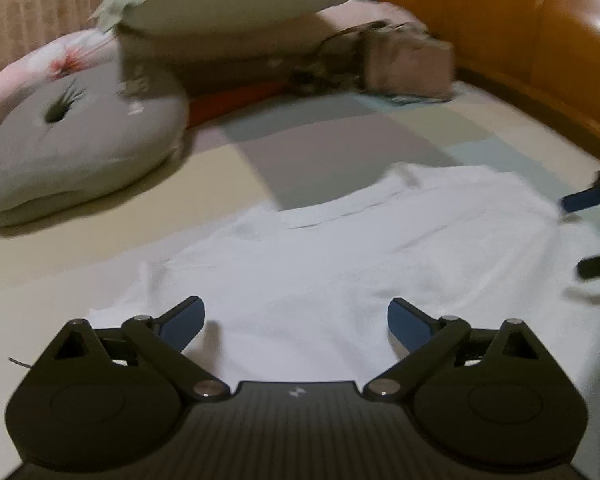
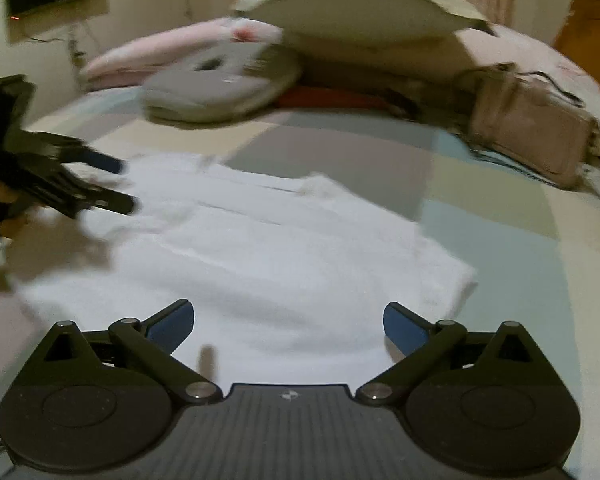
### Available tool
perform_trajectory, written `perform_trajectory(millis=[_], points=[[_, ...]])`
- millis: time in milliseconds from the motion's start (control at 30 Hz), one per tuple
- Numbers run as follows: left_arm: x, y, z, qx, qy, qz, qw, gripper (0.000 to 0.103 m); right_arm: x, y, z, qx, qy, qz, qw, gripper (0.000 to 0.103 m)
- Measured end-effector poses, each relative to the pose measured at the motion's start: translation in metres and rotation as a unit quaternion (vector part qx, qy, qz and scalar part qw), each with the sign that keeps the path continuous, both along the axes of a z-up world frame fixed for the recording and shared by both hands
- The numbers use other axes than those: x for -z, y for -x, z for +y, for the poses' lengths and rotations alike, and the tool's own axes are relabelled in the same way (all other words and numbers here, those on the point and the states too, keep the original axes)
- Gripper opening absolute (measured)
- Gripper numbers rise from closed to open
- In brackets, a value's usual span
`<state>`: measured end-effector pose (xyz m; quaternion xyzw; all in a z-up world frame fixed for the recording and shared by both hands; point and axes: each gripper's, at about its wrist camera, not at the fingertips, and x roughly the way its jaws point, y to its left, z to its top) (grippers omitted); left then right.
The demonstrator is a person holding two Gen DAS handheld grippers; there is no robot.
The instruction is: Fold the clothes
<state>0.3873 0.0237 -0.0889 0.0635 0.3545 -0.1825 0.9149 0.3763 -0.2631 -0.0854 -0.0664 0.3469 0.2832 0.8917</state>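
- White cotton T-shirt (image 1: 340, 248) lies spread flat mid-bed on the pastel patchwork bedsheet (image 1: 320, 140), likely laid out ready for folding.
- Left gripper (image 1: 296, 320) hovers over it, jaws released and empty.
- Right gripper (image 2: 288, 320) likewise spread wide, grasping nothing.
- Grey round cushion (image 1: 72, 140) sits near the head edge.
- No legible writing.

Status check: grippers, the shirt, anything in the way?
Left gripper open, empty. Right gripper open, empty. White T-shirt spread flat on the bed, no fold seen. Grey cushion and brown bag lie beyond it, clear.
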Motion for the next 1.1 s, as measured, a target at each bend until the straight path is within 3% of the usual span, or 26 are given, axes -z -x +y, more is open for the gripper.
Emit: perform_trajectory(millis=[167,267,333,500,633,700,833,1000,1100], points=[[-0.002,0.052,-0.027,0.059,-0.005,-0.015,0.9981,0.098,-0.001,0.032,0.026,-0.018,0.026,-0.006,0.999,0.103],[0.016,0.064,-0.036,0.053,-0.054,-0.022,0.9969,0.098,0.012,0.036,0.033,0.005,0.054,0.012,0.998,0.102],[0.027,0.064,-0.024,0.032,-0.080,-0.018,0.9961,0.101,0.023,0.040,0.024,0.026,0.093,0.001,0.995,0.103],[0.017,0.067,0.016,-0.032,-0.063,-0.001,0.9975,0.098,0.009,0.059,-0.015,0.052,0.054,0.032,0.997,0.103],[0.005,0.073,0.004,-0.008,-0.023,-0.007,0.9997,0.099,-0.008,0.074,0.000,-0.016,-0.032,0.042,0.998,0.103],[0.007,0.071,-0.009,0.003,-0.025,-0.005,0.9997,0.099,-0.008,0.077,0.025,-0.070,-0.061,0.046,0.995,0.103],[0.026,0.061,-0.013,-0.016,-0.042,0.017,0.9988,0.099,0.015,0.067,0.061,-0.080,-0.028,0.064,0.994,0.103],[0.030,0.067,0.010,-0.050,-0.049,0.016,0.9974,0.099,0.021,0.081,0.031,-0.056,-0.037,0.092,0.994,0.103],[0.018,0.068,0.012,-0.033,-0.033,0.000,0.9989,0.099,0.008,0.082,0.014,-0.041,-0.042,0.090,0.994,0.102]])
